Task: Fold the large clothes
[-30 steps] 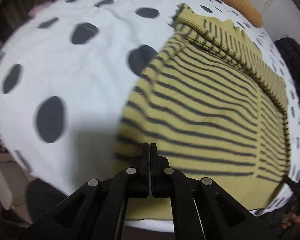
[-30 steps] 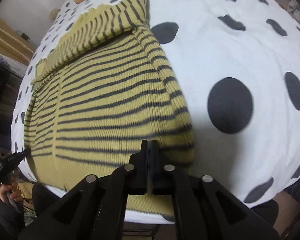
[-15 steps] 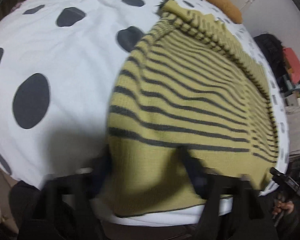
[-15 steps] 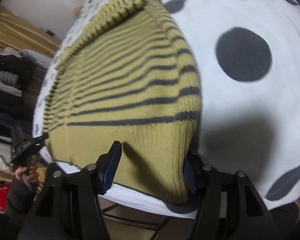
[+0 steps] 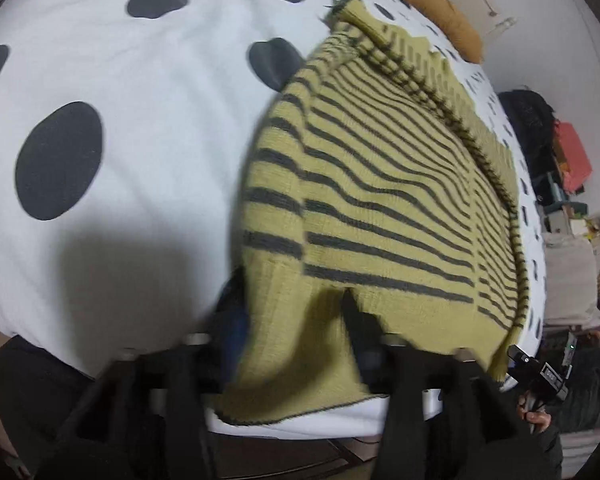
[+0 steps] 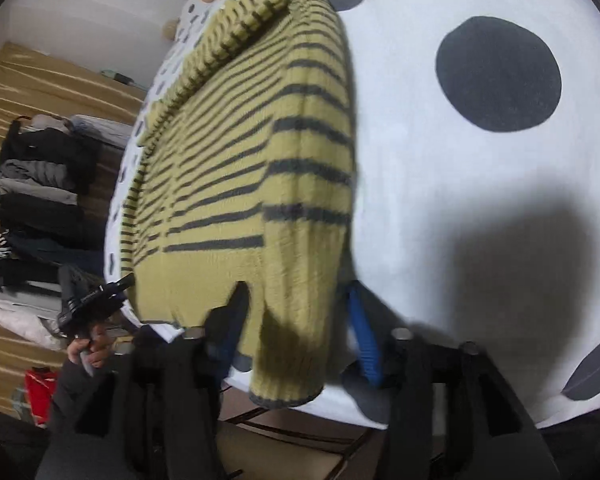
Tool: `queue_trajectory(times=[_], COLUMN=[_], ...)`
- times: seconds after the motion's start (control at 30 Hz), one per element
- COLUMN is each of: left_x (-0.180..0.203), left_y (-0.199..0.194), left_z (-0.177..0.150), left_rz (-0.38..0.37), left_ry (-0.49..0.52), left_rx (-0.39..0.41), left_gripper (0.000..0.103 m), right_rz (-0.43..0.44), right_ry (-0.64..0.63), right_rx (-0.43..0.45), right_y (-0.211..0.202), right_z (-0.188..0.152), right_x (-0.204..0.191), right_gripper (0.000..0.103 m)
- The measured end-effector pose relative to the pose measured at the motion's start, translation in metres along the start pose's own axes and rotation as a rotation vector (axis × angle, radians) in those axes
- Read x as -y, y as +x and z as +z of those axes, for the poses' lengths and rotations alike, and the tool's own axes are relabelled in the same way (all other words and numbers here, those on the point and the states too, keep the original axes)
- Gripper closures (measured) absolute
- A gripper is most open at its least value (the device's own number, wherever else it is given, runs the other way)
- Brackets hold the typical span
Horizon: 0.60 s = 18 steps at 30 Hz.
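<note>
A yellow sweater with dark stripes (image 5: 380, 184) (image 6: 236, 152) lies flat on a bed with a white, black-spotted cover (image 5: 120, 80) (image 6: 440, 184). Its plain hem hangs at the near bed edge. My left gripper (image 5: 296, 320) straddles the hem's left corner, jaws opening, with fabric between the fingers and draped over them. My right gripper (image 6: 296, 316) straddles the right corner in the same way, jaws opening, its blue pad (image 6: 362, 332) bare beside the cloth. Each view shows the other gripper, held in a hand, at its edge (image 5: 540, 372) (image 6: 92, 300).
An orange pillow (image 5: 440, 4) lies at the bed's far end. Stacked dark clothes (image 6: 40, 184) stand beside the bed on one side, and boxes and clutter (image 5: 572, 152) on the other. The bed's front edge is right under both grippers.
Both grippers were shut above the sweater a second ago. They have tipped down and sunk to the near hem, and their jaws have spread around its two corners.
</note>
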<state>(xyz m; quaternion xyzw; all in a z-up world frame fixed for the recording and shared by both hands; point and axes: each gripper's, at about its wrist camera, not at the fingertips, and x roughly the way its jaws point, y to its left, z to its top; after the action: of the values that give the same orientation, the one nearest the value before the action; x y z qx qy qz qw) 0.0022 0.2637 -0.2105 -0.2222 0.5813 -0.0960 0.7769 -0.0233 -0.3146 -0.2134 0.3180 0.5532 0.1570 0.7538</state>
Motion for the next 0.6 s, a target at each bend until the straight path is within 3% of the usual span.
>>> queue_trajectory(times=[0.07, 0.17, 0.23, 0.27, 0.33, 0.43, 0.47, 0.5, 0.53, 0.57, 0.6], left_x=[0.007, 0.015, 0.017, 0.016, 0.017, 0.019, 0.021, 0.022, 0.021, 0.019, 0.018], left_y=[0.0, -0.009, -0.013, -0.009, 0.006, 0.018, 0.018, 0.022, 0.021, 0.017, 0.008], left_z=[0.001, 0.01, 0.023, 0.031, 0.041, 0.039, 0.034, 0.03, 0.026, 0.024, 0.02], left_rz=[0.035, 0.127, 0.139, 0.143, 0.116, 0.092, 0.071, 0.052, 0.042, 0.029, 0.013], left_ry=[0.034, 0.046, 0.037, 0.037, 0.035, 0.067, 0.083, 0.092, 0.085, 0.065, 0.046], left_rx=[0.001, 0.048, 0.067, 0.047, -0.017, -0.071, -0.086, -0.108, -0.121, -0.118, -0.088], left_gripper=[0.038, 0.041, 0.04, 0.04, 0.038, 0.04, 0.045, 0.066, 0.088, 0.09, 0.092], right_rz=[-0.063, -0.218, -0.292, -0.309, -0.333, -0.274, -0.226, -0.184, -0.192, -0.201, -0.192], right_ry=[-0.046, -0.088, -0.119, -0.144, -0.134, -0.083, -0.094, -0.104, -0.115, -0.116, -0.106], right_rx=[0.008, 0.107, 0.154, 0.127, 0.03, -0.042, -0.057, -0.075, -0.08, -0.08, -0.064], right_y=[-0.003, -0.021, -0.03, -0.028, -0.006, 0.011, 0.012, 0.01, 0.008, 0.003, -0.004], right_z=[-0.004, 0.004, 0.021, 0.036, 0.06, 0.069, 0.066, 0.06, 0.056, 0.054, 0.051], right_x=[-0.011, -0.026, -0.035, -0.035, -0.034, -0.03, -0.034, -0.035, -0.036, -0.034, -0.033], right_gripper=[0.04, 0.04, 0.036, 0.029, 0.029, 0.032, 0.042, 0.046, 0.058, 0.069, 0.071])
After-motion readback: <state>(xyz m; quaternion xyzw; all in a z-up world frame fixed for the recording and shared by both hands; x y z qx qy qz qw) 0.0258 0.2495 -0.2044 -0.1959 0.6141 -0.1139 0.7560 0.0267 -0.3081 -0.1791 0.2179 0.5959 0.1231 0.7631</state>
